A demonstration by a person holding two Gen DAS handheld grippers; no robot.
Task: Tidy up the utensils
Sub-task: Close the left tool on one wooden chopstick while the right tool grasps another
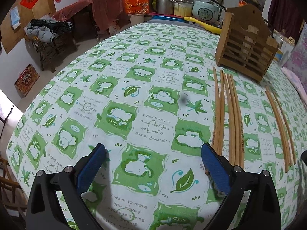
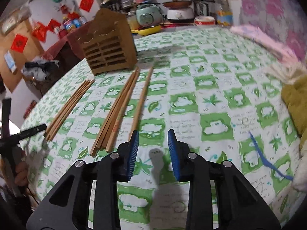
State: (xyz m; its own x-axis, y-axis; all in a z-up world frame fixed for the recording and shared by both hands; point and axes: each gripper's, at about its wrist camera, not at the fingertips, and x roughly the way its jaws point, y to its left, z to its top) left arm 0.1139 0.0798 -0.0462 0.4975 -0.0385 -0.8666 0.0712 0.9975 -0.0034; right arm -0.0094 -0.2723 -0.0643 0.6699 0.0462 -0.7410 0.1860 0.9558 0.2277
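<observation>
A slatted wooden utensil holder (image 1: 247,46) (image 2: 109,44) stands upright on the green-and-white tablecloth (image 1: 145,88). Wooden chopsticks lie in front of it in loose rows. In the right wrist view these are a left bundle (image 2: 71,105), a middle bundle (image 2: 117,111) and a single chopstick (image 2: 142,99). My right gripper (image 2: 153,134) hovers low over the cloth, its jaws partly apart with nothing between them. The single chopstick's near end runs behind its left finger (image 2: 134,147). My left gripper (image 1: 153,149) is open and empty, and one chopstick bundle (image 1: 226,118) passes its right finger.
A kettle (image 1: 165,2), pot (image 1: 182,6), rice cooker (image 1: 206,9) and yellow pan (image 1: 203,25) crowd the table's far edge. Pink cloth (image 2: 264,40), a mustard cloth (image 2: 295,101) and a blue cord (image 2: 266,161) lie at the right. A chair with clothes (image 1: 46,32) stands left of the table.
</observation>
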